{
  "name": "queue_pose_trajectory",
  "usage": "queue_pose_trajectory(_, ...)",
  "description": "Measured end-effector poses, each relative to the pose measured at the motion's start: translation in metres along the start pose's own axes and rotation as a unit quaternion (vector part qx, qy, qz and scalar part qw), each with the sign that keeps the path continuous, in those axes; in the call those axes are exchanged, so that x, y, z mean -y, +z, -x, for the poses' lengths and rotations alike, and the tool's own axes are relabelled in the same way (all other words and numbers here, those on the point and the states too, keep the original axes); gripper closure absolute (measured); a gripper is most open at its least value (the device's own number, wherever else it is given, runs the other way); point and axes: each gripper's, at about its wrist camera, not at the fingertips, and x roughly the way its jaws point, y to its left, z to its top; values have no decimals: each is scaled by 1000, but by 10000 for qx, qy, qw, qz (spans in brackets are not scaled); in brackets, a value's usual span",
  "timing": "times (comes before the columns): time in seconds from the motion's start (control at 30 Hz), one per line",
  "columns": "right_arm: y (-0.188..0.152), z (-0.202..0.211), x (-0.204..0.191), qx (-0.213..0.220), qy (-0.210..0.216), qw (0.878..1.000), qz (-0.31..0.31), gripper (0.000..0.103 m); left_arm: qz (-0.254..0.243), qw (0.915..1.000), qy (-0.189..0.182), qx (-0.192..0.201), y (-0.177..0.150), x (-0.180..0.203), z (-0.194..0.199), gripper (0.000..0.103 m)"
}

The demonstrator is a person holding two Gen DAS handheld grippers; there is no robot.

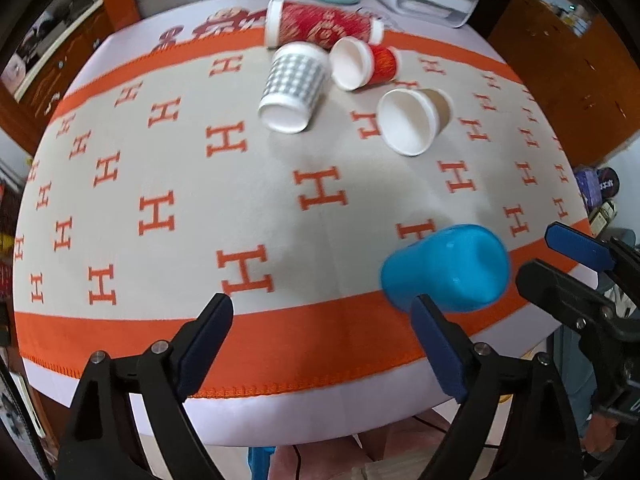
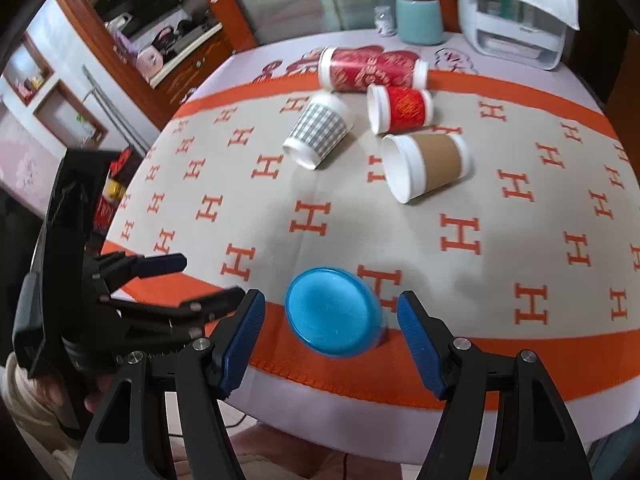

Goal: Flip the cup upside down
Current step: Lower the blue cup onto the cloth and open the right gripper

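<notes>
Two grippers hang over the near edge of the table, the left gripper (image 1: 324,320) and the right gripper (image 2: 331,312) both spread wide and gripping nothing. The blue cup (image 2: 334,312) sits on the orange border of the cloth (image 1: 256,208), between the right gripper's fingers without touching them.

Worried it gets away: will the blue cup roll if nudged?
Probably: the blue cup lies on its side on the cloth. Being tapered, it would likely curve. Its smooth, glossy plastic looks light and possibly slippery.
</notes>
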Motion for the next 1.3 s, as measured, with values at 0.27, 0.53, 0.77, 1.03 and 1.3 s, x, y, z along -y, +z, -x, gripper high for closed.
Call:
queue_pose_trajectory(0.27, -13, 37, 8, 328, -140, 9986, -384, 33, -265, 9979, 328, 489, 0, 17, 32, 13)
queue_pose_trajectory(0.53, -20, 74, -2, 783, -296, 9942, -682, 33, -309, 9935, 376, 1031, -3, 20, 68, 7)
queue_pose_trajectory(0.77, -21, 101, -10, 984, -264, 9922, -715, 33, -134, 9897, 462, 1352, -10, 29, 95, 7)
queue_pose_trajectory(1.03, -26, 133, -11, 1205, -306, 9910, -496, 25, 116, 9869, 566, 1507, -24, 43, 111, 7)
queue_pose_trajectory(1.3, -40, 154, -12, 1367, -326, 9895, -337, 23, 319, 9834, 692, 1646, -40, 52, 121, 7)
